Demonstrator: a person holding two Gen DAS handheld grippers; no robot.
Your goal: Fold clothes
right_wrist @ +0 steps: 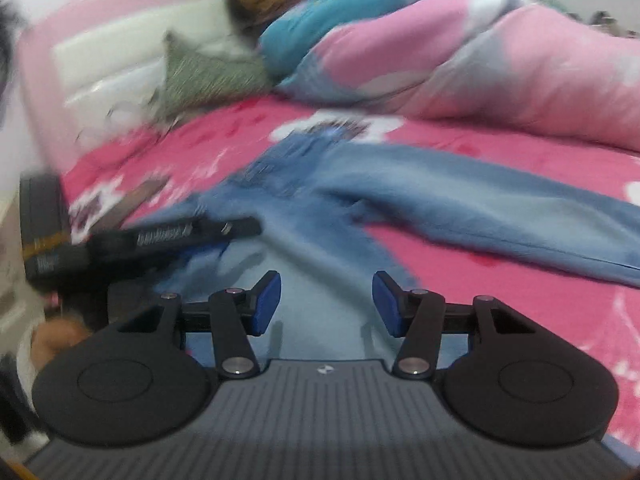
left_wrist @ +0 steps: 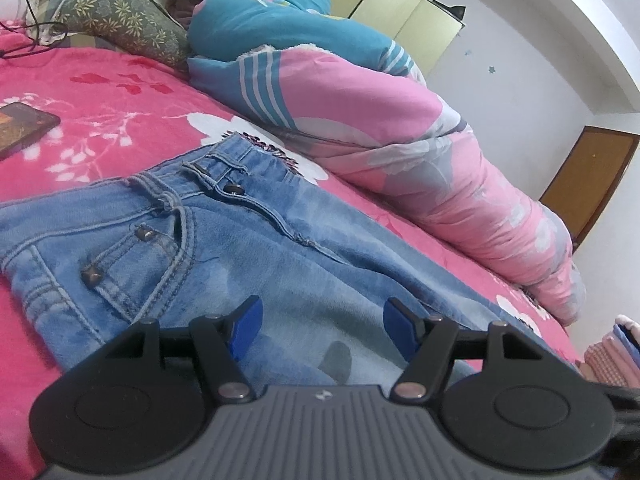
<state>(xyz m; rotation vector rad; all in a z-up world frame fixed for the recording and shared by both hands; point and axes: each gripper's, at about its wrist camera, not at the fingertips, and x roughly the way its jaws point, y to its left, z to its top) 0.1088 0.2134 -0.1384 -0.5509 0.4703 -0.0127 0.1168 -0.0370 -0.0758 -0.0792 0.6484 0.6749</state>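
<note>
With both my left gripper [left_wrist: 322, 322] and right gripper [right_wrist: 326, 304] spread apart and holding nothing over the jeans [right_wrist: 400, 196], spread legs-apart mid-bed [right_wrist: 520, 300], I'd pinch one leg's edge cleanly, lifting only denim

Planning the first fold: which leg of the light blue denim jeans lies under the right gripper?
The near leg, running toward the open right gripper; the other stretches rightward across the pink bedspread.

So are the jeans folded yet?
Not yet. The light blue denim jeans lie spread flat on the pink flowered bedsheet, legs apart: laid out, nothing folded. The left gripper and right gripper hover open over them, holding nothing. All the folding is left.
</note>
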